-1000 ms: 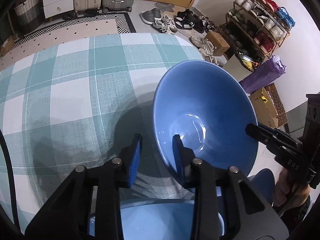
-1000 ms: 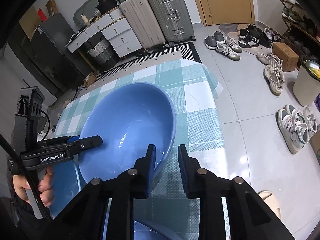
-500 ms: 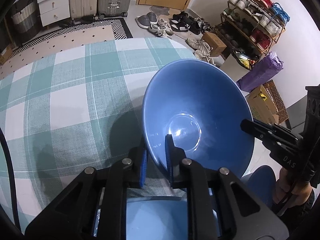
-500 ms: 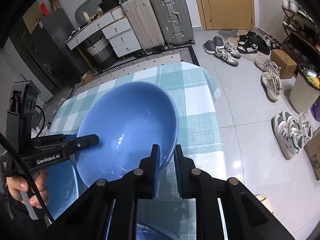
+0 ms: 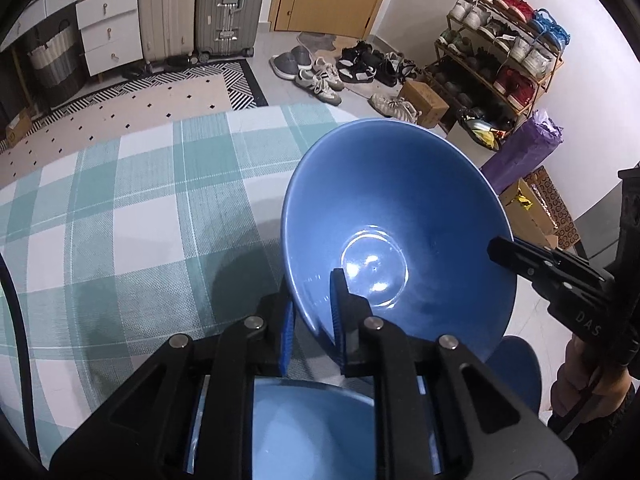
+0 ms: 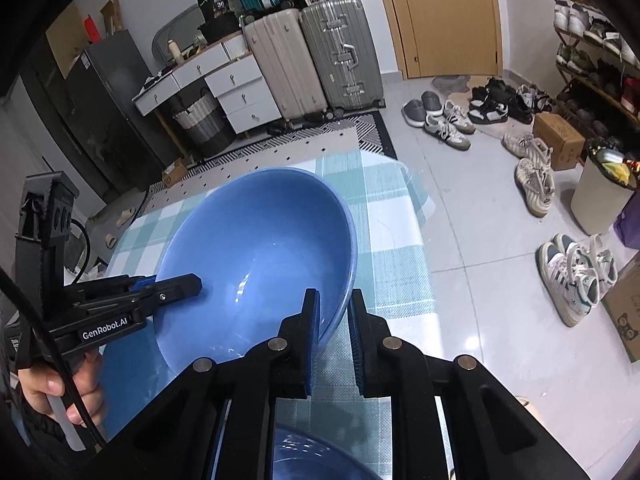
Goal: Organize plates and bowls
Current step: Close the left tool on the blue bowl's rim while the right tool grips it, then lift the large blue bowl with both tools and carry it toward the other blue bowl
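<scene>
A large blue bowl [image 5: 380, 208] [image 6: 256, 248] hangs tilted above the green checked tablecloth [image 5: 120, 220] [image 6: 392, 260]. My left gripper [image 5: 312, 300] is shut on its near rim, one finger inside and one outside. My right gripper [image 6: 335, 300] is shut on the opposite rim in the same way. Each gripper shows in the other's view: the right gripper [image 5: 500, 246] at the bowl's right edge, the left gripper [image 6: 176, 286] at its left edge. A second blue dish [image 5: 312, 428] [image 6: 316, 456] lies under the grippers, mostly hidden by them.
The table edge [image 6: 416, 216] drops to a tiled floor with scattered shoes [image 6: 444, 120]. Suitcases [image 6: 312, 64] and white drawers [image 6: 236, 88] stand at the far wall. A shoe rack [image 5: 500, 52], cardboard boxes [image 5: 536, 208] and a white bin [image 6: 596, 200] stand to the right.
Both grippers closed onto the bowl's rim. The bowl then rose off the cloth with them, and more of the floor and room came into view.
</scene>
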Action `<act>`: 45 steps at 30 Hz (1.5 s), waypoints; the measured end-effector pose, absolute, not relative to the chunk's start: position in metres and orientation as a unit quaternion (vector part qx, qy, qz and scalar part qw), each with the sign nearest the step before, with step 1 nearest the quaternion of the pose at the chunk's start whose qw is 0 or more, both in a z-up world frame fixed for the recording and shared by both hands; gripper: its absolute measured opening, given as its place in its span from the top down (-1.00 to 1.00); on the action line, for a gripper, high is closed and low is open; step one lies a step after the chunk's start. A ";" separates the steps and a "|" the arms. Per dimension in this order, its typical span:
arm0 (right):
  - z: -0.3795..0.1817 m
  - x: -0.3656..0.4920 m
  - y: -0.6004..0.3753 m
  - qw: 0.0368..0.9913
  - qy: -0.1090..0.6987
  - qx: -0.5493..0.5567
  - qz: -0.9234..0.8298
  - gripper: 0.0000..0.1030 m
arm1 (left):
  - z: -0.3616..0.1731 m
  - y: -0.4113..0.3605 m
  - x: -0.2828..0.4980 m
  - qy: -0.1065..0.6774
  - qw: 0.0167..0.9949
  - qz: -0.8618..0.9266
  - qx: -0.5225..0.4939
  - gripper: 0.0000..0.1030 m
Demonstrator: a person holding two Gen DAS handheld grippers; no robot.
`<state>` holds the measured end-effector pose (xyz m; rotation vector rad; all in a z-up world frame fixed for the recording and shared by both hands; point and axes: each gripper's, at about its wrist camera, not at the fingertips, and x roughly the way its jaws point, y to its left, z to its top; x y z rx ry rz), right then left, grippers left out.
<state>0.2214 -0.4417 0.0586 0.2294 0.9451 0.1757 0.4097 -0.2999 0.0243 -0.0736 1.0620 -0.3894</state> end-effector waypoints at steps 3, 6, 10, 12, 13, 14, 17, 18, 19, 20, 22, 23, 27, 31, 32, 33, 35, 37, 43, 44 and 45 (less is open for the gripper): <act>0.069 0.216 -0.443 0.885 0.445 0.110 0.083 0.72 | 0.037 -0.300 0.402 0.496 0.847 -0.187 -0.037 0.74; 0.080 0.209 -0.444 0.889 0.437 0.112 0.085 0.72 | 0.048 -0.301 0.394 0.487 0.852 -0.188 -0.035 0.74; 0.093 0.199 -0.446 0.893 0.427 0.114 0.085 0.72 | 0.066 -0.302 0.380 0.477 0.857 -0.191 -0.035 0.74; 0.100 0.194 -0.447 0.896 0.422 0.114 0.085 0.72 | 0.074 -0.302 0.374 0.474 0.859 -0.192 -0.034 0.74; 0.102 0.192 -0.447 0.897 0.419 0.114 0.085 0.72 | 0.079 -0.302 0.370 0.471 0.860 -0.192 -0.033 0.74; 0.105 0.190 -0.447 0.898 0.417 0.114 0.086 0.71 | 0.082 -0.303 0.367 0.470 0.861 -0.192 -0.032 0.74; 0.115 0.182 -0.445 0.901 0.410 0.113 0.087 0.72 | 0.095 -0.302 0.357 0.464 0.863 -0.194 -0.034 0.74; 0.119 0.179 -0.445 0.902 0.408 0.113 0.087 0.72 | 0.099 -0.301 0.354 0.462 0.865 -0.195 -0.035 0.74; 0.123 0.176 -0.444 0.903 0.405 0.112 0.088 0.72 | 0.104 -0.300 0.350 0.459 0.866 -0.195 -0.035 0.74; 0.127 0.173 -0.443 0.904 0.403 0.112 0.088 0.72 | 0.108 -0.300 0.347 0.456 0.867 -0.196 -0.035 0.74; 0.134 0.167 -0.441 0.906 0.398 0.111 0.088 0.71 | 0.117 -0.298 0.339 0.451 0.870 -0.196 -0.034 0.74; 0.137 0.164 -0.440 0.907 0.396 0.110 0.089 0.71 | 0.121 -0.297 0.335 0.448 0.871 -0.196 -0.035 0.74; 0.150 0.152 -0.436 0.912 0.386 0.105 0.092 0.71 | 0.139 -0.291 0.317 0.438 0.876 -0.197 -0.035 0.74; 0.160 0.142 -0.429 0.912 0.383 0.106 0.100 0.71 | 0.152 -0.282 0.302 0.432 0.879 -0.197 -0.035 0.74; 0.162 0.140 -0.426 0.913 0.382 0.102 0.102 0.71 | 0.155 -0.280 0.298 0.431 0.880 -0.196 -0.036 0.74; 0.165 0.138 -0.422 0.913 0.381 0.101 0.103 0.71 | 0.158 -0.277 0.294 0.430 0.881 -0.196 -0.037 0.74; 0.170 0.133 -0.416 0.915 0.377 0.100 0.107 0.71 | 0.164 -0.271 0.285 0.427 0.882 -0.194 -0.040 0.74; 0.175 0.128 -0.409 0.916 0.374 0.099 0.110 0.71 | 0.170 -0.263 0.276 0.424 0.884 -0.192 -0.044 0.74; 0.184 0.113 -0.394 0.918 0.367 0.092 0.120 0.70 | 0.187 -0.248 0.251 0.415 0.889 -0.186 -0.046 0.74; 0.186 0.111 -0.391 0.919 0.365 0.091 0.121 0.70 | 0.190 -0.246 0.248 0.414 0.890 -0.185 -0.046 0.74; 0.188 0.108 -0.390 0.919 0.363 0.091 0.123 0.70 | 0.193 -0.243 0.244 0.412 0.891 -0.185 -0.047 0.74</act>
